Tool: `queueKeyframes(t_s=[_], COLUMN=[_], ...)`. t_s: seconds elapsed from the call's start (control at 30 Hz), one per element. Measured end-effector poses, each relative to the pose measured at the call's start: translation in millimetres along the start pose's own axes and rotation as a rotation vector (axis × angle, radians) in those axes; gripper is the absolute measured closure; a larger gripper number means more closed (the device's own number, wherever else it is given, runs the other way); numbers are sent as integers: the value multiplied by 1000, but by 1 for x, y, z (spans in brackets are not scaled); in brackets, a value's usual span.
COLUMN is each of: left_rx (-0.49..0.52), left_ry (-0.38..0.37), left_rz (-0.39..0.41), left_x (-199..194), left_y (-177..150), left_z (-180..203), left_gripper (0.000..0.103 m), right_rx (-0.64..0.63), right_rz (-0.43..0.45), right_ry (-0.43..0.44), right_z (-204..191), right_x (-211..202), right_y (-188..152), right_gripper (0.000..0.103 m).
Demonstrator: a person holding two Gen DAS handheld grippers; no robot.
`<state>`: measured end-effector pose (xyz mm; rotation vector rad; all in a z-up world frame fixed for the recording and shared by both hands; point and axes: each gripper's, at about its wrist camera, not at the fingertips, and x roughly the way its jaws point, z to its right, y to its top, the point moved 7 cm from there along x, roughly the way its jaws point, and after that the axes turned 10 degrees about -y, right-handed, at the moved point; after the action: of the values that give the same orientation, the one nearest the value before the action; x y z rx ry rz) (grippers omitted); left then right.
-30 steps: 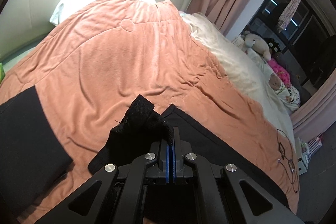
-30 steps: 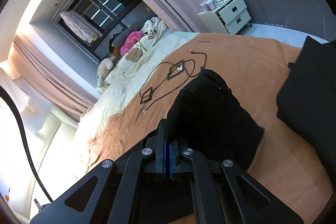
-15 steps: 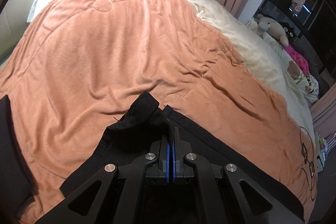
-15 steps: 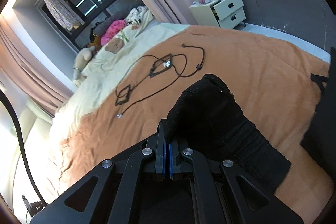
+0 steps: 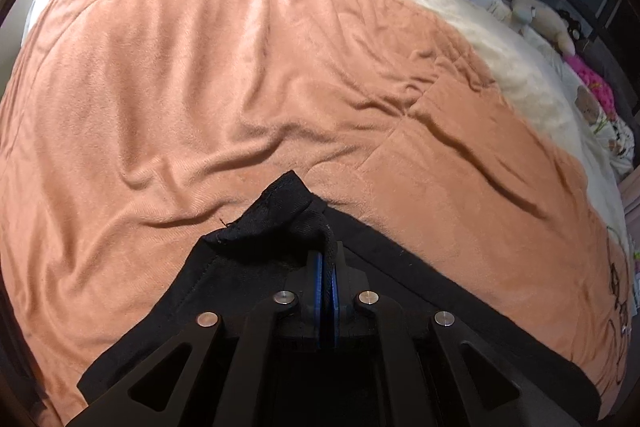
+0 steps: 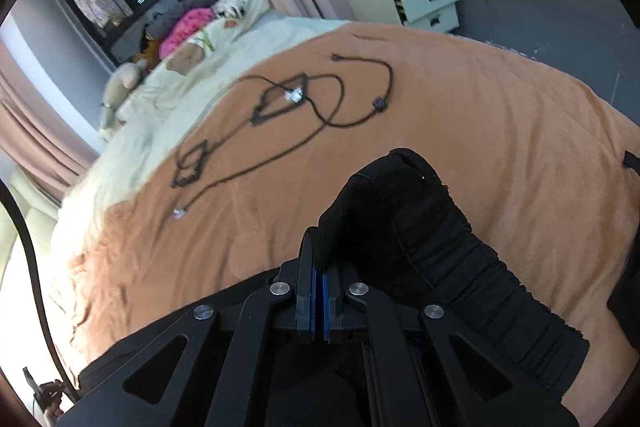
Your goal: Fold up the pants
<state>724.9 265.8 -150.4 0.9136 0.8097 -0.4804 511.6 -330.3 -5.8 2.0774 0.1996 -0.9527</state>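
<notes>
The black pants (image 5: 280,219) lie on an orange blanket (image 5: 240,75) on a bed. My left gripper (image 5: 327,267) is shut on a hemmed corner of the pants, which bunches up ahead of the blue pads. My right gripper (image 6: 320,275) is shut on the elastic waistband end of the pants (image 6: 420,235), which folds over to the right of the fingers. The rest of the pants spreads under both grippers, mostly hidden by them.
A black cable (image 6: 304,107) with small connectors lies looped on the blanket (image 6: 500,115) ahead of the right gripper. A cream duvet (image 5: 500,39) with stuffed toys (image 5: 548,23) covers the far side. A white nightstand (image 6: 416,1) stands beyond the bed.
Both grippers have carried their pants ends forward over the blanket. The black fabric seen at the left of the left view and right of the right view has slid out of sight.
</notes>
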Motion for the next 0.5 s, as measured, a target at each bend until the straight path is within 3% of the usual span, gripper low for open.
queueKeyframes(t_s=[0.03, 0.07, 0.1, 0.13, 0.17, 0.2, 0.23, 0.37, 0.5], left_rx=[10, 19, 27, 42, 52, 59, 57, 44, 87], left_ry=[-3, -11, -14, -11, -7, -12, -23, -33, -21], left_rz=[-6, 7, 17, 34, 52, 75, 88, 81, 65], left_x=[0, -3, -6, -12, -18, -26, -31, -44, -59], left_y=[-1, -2, -1, 0, 1, 4, 6, 6, -6], left_z=[0, 0, -1, -4, -6, -9, -10, -23, -31], left_gripper=[82, 67, 46, 36, 26, 26, 26, 26, 26], right_rx=[-3, -6, -9, -13, -22, -26, -29, -17, -62], right_rz=[-15, -33, -42, -40, -19, 5, 39, 60, 55], right_ry=[-10, -12, -2, 22, 31, 36, 44, 125, 127], right_z=[-2, -4, -5, -7, -7, -5, -3, 2, 9], right_x=[5, 8, 9, 7, 1, -4, -11, -34, -54], right_y=[-1, -2, -2, -2, 1, 3, 6, 12, 4], right_gripper=[100, 97, 84, 60, 47, 32, 27, 26, 26])
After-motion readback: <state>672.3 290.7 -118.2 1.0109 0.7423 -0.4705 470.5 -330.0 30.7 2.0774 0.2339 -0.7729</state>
